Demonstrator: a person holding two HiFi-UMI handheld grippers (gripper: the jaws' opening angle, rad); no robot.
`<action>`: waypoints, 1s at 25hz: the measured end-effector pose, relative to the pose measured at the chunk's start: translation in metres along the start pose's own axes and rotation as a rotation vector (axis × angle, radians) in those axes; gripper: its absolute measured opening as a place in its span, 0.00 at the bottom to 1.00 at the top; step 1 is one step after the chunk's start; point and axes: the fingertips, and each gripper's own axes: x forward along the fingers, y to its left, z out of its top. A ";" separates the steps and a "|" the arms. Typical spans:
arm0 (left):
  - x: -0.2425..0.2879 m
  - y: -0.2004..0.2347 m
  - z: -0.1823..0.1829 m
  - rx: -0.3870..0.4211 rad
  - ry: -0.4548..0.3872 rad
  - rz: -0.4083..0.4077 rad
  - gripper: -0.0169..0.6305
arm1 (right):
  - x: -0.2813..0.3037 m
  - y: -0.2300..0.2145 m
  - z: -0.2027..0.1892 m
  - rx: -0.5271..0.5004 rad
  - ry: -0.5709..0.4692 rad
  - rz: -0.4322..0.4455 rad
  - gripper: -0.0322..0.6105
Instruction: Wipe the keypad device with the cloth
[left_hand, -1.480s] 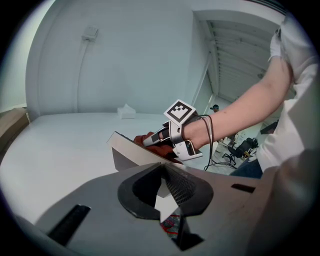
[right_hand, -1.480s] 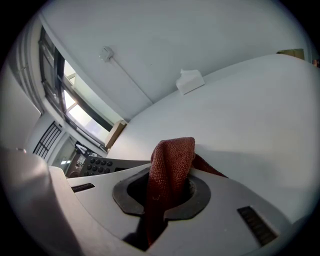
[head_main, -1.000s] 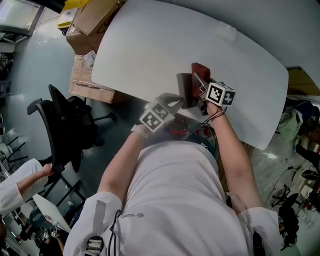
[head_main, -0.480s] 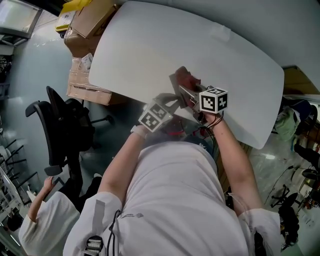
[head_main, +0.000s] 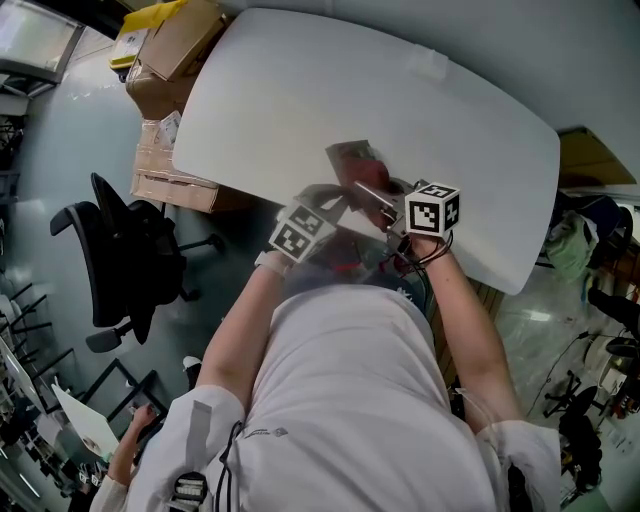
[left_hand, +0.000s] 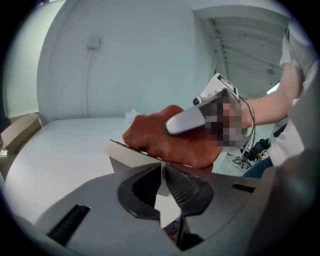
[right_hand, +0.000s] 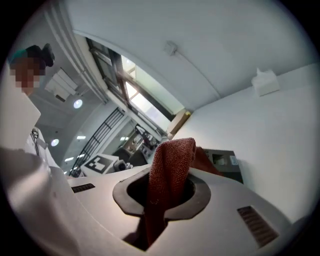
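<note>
On the white table (head_main: 300, 90), near its front edge, the flat grey keypad device (head_main: 340, 157) is tilted up off the surface. My left gripper (head_main: 335, 203) is shut on the device's near edge (left_hand: 131, 153); the thin plate sits between the pads in the left gripper view. A rust-red cloth (left_hand: 167, 138) lies bunched on top of the device. My right gripper (head_main: 378, 190) is shut on that cloth (right_hand: 169, 172), which hangs out between its jaws and presses on the device (right_hand: 226, 163). One right finger (left_hand: 187, 120) lies across the cloth.
A small white box (head_main: 428, 65) sits at the table's far side. Cardboard boxes (head_main: 170, 50) stand on the floor left of the table, with a black office chair (head_main: 130, 260) below them. Another person's hand (head_main: 135, 440) shows at the bottom left.
The right gripper has dragged the cloth leftward across the device. The left gripper has kept its hold on the device's edge. The person at the lower left has moved down.
</note>
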 end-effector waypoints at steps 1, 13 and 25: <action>-0.004 -0.001 0.003 -0.008 -0.014 0.009 0.08 | -0.008 0.002 0.011 0.003 -0.068 -0.008 0.13; -0.116 -0.045 0.086 -0.096 -0.389 0.229 0.07 | -0.116 0.073 0.057 -0.313 -0.367 -0.117 0.13; -0.192 -0.090 0.095 -0.028 -0.514 0.262 0.07 | -0.150 0.144 0.038 -0.383 -0.428 -0.131 0.13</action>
